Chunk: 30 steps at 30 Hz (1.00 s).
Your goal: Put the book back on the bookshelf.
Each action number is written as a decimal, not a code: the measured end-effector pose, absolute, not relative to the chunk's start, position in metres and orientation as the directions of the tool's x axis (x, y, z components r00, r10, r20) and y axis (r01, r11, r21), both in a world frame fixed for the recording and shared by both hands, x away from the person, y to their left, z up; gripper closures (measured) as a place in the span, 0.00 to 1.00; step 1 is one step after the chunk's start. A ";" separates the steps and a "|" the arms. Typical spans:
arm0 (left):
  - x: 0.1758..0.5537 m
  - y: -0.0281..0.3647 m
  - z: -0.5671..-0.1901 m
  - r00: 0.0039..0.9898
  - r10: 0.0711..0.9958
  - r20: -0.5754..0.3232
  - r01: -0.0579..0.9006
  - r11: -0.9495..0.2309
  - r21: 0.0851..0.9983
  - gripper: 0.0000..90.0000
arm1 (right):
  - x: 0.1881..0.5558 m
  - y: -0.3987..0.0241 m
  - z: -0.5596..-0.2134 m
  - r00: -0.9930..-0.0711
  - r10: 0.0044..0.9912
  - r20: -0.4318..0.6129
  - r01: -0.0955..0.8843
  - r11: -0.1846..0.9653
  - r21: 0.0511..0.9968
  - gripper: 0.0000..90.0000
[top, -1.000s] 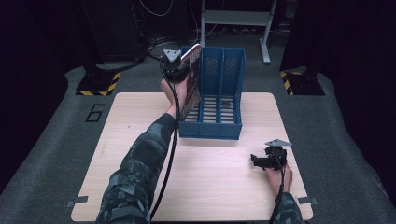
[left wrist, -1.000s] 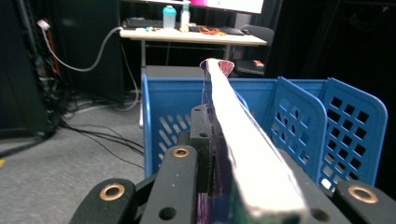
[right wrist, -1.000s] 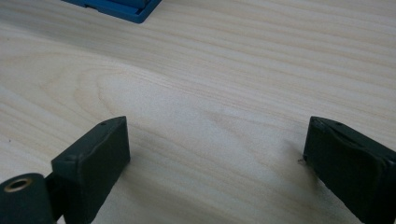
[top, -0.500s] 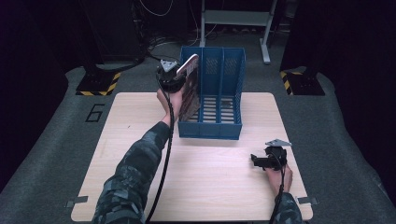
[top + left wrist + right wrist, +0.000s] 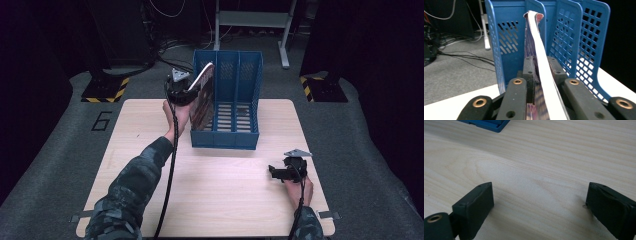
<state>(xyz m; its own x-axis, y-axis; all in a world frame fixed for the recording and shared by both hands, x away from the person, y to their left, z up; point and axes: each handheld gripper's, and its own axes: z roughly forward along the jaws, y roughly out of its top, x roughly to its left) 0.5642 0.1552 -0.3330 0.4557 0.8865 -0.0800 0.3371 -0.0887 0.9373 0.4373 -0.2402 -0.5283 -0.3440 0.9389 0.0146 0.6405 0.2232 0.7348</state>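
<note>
A blue file rack (image 5: 235, 139) with upright dividers stands at the far middle of the wooden table (image 5: 225, 200). A thin magazine (image 5: 202, 95) with a white edge stands tilted in the rack's left slot, its top leaning out to the left. My left gripper (image 5: 192, 92) is shut on the magazine's upper edge. In the left gripper view the magazine (image 5: 536, 37) runs between the pads (image 5: 530, 67) toward the rack (image 5: 574, 37). The jaws have just been opening a little, with the magazine still between them. My right gripper (image 5: 272, 172) rests open on the table near the right, with bare wood between its jaws (image 5: 539, 202).
The table stands on grey carpet. Black-and-yellow striped bases (image 5: 105, 90) stand on the floor at the far left and far right. Cables and a metal frame (image 5: 250, 20) lie behind the rack. The rack's front corner (image 5: 491, 125) is seen in the right gripper view.
My left hand has come down and slightly toward me with the magazine, which now sits lower in the rack's left slot. The right hand has not moved.
</note>
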 end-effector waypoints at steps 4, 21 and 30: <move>0.563 0.153 -0.329 0.466 0.884 -0.035 0.342 -0.143 0.929 0.75 | 0.437 -0.240 -0.528 -0.344 0.939 0.014 0.640 0.223 0.735 0.08; 0.587 0.153 -0.307 0.485 0.875 0.020 0.388 -0.235 0.891 0.55 | 0.437 -0.241 -0.528 -0.344 0.939 0.015 0.639 0.222 0.736 0.08; 0.583 0.147 -0.305 0.448 0.894 0.034 0.391 -0.230 0.891 0.91 | 0.437 -0.241 -0.529 -0.337 0.941 0.012 0.636 0.218 0.741 0.09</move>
<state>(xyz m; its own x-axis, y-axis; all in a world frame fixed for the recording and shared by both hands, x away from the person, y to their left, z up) 0.5833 0.1469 -0.3049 0.4475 0.8936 0.0339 0.3913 -0.2297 0.8912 0.4374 -0.2407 -0.5287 -0.3375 0.9413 0.0120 0.6355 0.2185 0.7405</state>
